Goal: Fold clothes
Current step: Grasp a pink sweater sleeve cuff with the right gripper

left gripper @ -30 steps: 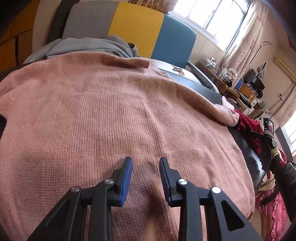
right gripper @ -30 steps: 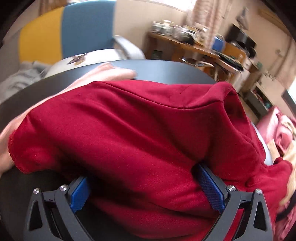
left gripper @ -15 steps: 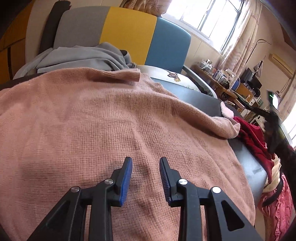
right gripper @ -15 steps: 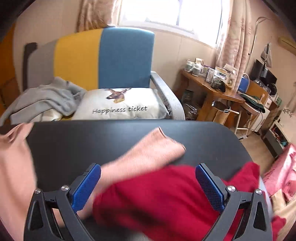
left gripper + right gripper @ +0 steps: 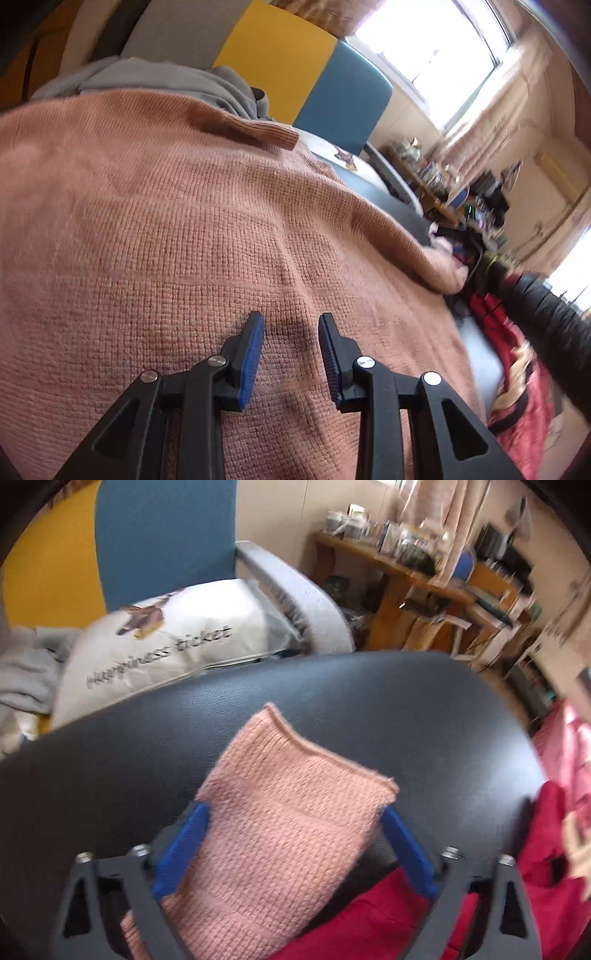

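Here, I have two hand-held grippers over the desk [image 5: 110,746]. My left hand-held gripper [image 5: 290,350] hovers with its jaws narrowly parted and empty above the body of one pink knit sweater [image 5: 166,229] spread across the desk. My right hand-held gripper [image 5: 295,845] has just been closing; its jaws stand wide with the sweater's sleeve cuff [image 5: 291,812] between them, the pads at its edges. One red garment [image 5: 369,919] lies beside the sleeve. One grey garment [image 5: 166,79] rests on the chair beyond.
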The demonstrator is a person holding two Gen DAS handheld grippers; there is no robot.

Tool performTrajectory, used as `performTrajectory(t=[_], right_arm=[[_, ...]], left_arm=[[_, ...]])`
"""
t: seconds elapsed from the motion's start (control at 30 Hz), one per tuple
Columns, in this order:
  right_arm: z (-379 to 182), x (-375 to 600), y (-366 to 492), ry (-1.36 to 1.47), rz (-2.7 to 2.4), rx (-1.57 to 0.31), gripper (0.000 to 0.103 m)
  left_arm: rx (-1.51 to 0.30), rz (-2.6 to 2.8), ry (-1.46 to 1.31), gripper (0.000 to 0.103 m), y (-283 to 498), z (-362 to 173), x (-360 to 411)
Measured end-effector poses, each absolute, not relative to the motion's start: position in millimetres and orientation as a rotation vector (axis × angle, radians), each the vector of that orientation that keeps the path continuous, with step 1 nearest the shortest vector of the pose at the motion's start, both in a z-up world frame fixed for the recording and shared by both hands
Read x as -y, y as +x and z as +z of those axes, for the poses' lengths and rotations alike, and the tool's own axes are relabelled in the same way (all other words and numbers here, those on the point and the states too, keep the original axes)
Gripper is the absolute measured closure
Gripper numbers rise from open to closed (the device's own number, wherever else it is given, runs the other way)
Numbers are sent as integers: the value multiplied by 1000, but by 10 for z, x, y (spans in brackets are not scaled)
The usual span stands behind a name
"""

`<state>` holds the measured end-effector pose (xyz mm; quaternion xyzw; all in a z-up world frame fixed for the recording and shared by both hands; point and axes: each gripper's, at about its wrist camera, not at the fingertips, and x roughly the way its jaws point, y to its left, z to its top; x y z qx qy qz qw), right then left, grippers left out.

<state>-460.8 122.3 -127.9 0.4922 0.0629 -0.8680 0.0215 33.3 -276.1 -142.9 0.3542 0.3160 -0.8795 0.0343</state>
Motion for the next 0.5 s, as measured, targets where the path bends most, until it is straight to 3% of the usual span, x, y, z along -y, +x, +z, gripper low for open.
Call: performTrajectory(t=[0.07,0.1,0.13,0.27,0.5], right_arm=[[-1252,-1209,-4598,1525,-2645,-151,44],[-1230,-1182,-4580,1524,-2629,-152,74],[-1209,-1155,-4561,1523,-2614,-152,93],[-1011,-982,-4377,1480,-2596,-189,92],[-102,-734,-3832,1216,-2614,-212,92]], left_arm=[[-985,-2701,1072,73,336,-1432,2760],[-978,-2701,1070,73,334,-1429,2751],[-971,-2702,1069,73,332,-1425,2742],[-988,-2705,1057,73,338,-1432,2749],[-1006,-2713,1036,73,350,-1443,2761]])
